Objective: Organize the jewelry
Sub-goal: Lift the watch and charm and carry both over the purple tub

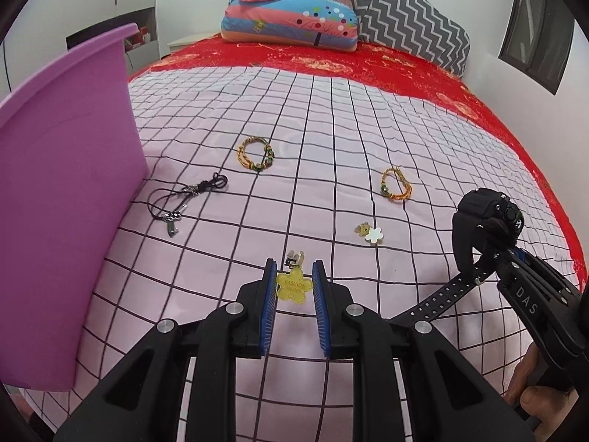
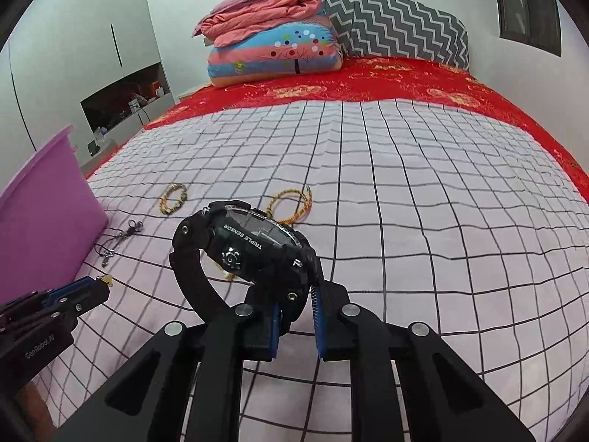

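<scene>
My left gripper (image 1: 293, 287) is open, its blue pads on either side of a yellow flower-shaped charm (image 1: 293, 286) that lies on the checked sheet. My right gripper (image 2: 297, 307) is shut on the strap of a black watch (image 2: 254, 243) and holds it above the bed; the watch also shows in the left wrist view (image 1: 486, 217). On the sheet lie a black cord necklace (image 1: 184, 199), two braided bracelets (image 1: 256, 154) (image 1: 395, 183) and a white flower charm (image 1: 370, 232). A purple bin (image 1: 62, 202) stands at the left.
Folded quilts (image 1: 291, 3) and a zigzag pillow (image 1: 412, 14) are stacked at the head of the bed on a red sheet (image 1: 368, 59). A wall with shelves (image 2: 125, 99) lies left of the bed. The bin wall is close to my left gripper.
</scene>
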Demonstrator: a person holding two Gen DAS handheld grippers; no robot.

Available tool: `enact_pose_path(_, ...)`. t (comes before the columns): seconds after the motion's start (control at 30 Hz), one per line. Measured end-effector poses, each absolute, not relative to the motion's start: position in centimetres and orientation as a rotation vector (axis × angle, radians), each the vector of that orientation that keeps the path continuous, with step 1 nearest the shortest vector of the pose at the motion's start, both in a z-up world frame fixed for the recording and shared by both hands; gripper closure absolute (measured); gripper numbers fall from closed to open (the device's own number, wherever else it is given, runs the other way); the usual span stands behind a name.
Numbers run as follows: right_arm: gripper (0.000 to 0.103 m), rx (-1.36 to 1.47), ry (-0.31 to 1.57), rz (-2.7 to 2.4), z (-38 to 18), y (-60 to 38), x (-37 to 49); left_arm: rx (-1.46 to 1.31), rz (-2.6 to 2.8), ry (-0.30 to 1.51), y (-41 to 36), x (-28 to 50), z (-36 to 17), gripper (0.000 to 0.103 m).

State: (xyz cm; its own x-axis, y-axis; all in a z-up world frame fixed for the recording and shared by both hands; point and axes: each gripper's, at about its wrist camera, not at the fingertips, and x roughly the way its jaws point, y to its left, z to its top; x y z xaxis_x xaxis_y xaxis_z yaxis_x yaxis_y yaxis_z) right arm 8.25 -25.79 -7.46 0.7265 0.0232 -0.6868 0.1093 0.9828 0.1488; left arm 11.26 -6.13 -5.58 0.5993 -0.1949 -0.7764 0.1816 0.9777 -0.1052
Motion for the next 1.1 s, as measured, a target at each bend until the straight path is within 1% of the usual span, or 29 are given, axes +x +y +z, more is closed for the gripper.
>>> enact_pose_path(0.33,0.089,0.174,0.675,0.010,-1.7,-22.6,6.2,-0.030,-0.199,0.814,-2.7,8.8,0.2,0.083)
enact_pose_path(0.7,0.089,0.153,0.586,0.146,5.0,-15.3,4.8,-0.048,-0.136,0.687,3.7,6.2,7.9,0.083)
enact_pose_path(0.87,0.089,0.138,0.560,0.231,7.6,-10.7,5.2,-0.049,-0.082,0.655,7.5,5.7,9.7,0.083)
enact_pose_path(1.1,0.089,0.107,0.572,0.330,9.2,-3.7,7.2,-0.065,0.023,0.643,13.6,6.2,10.5,0.083)
